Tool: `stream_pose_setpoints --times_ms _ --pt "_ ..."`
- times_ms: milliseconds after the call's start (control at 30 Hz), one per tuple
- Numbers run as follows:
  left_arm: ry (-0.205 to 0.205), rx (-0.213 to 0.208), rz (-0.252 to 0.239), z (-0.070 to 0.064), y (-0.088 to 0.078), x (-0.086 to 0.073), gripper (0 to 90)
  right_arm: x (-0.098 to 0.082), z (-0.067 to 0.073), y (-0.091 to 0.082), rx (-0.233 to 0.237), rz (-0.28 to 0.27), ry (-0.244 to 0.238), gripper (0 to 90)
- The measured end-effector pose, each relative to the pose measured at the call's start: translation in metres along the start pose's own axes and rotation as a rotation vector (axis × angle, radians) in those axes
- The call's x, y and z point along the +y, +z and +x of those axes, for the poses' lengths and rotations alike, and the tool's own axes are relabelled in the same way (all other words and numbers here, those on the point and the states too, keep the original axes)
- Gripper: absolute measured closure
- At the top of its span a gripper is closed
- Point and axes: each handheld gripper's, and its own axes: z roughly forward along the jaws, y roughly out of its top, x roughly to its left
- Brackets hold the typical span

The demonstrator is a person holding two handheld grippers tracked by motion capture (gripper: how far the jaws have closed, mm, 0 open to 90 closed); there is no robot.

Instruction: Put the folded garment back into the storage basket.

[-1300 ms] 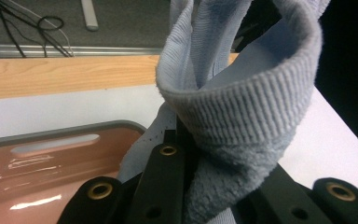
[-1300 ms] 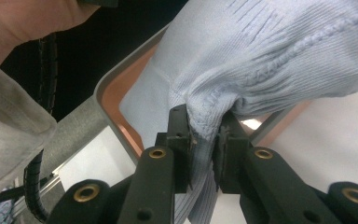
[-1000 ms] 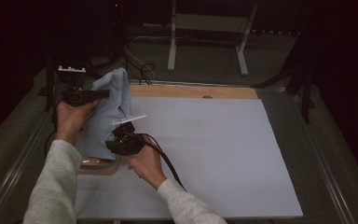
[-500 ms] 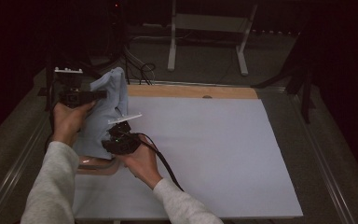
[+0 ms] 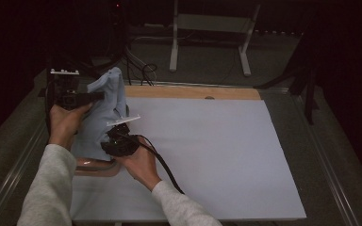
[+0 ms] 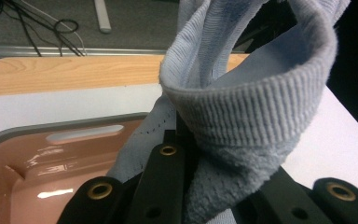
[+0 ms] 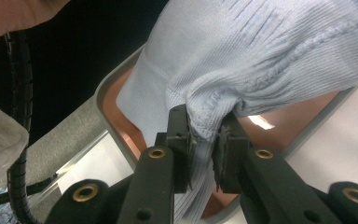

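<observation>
A light blue knit garment [image 5: 107, 106] hangs bunched at the table's left, held up between my two grippers. My left gripper [image 5: 100, 96] is raised at the far left, shut on the garment's upper part. In the left gripper view its jaws [image 6: 191, 147] pinch the fabric just below a ribbed cuff [image 6: 251, 109]. Lower and nearer, my right gripper [image 5: 113, 139] is shut on a lower fold; the right gripper view shows a knit edge [image 7: 261, 56] squeezed between the pads [image 7: 206, 135]. The garment's lower end hangs over a pink tray [image 5: 94, 165].
The pink tray with a grey rim [image 7: 116, 93] sits at the front left of a white sheet [image 5: 217, 155] covering the table. A wooden strip [image 5: 193, 92] borders the sheet's far edge. Cables [image 5: 141, 70] and a metal stand [image 5: 207, 28] lie beyond the table.
</observation>
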Motion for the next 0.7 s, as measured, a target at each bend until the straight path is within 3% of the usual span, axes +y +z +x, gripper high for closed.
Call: stream_pose_setpoints --times_ms 700 --pt "-0.023 0.019 0.006 0.015 -0.003 -0.011 86.8 -0.008 0.002 0.024 0.002 0.037 0.035 78.4"
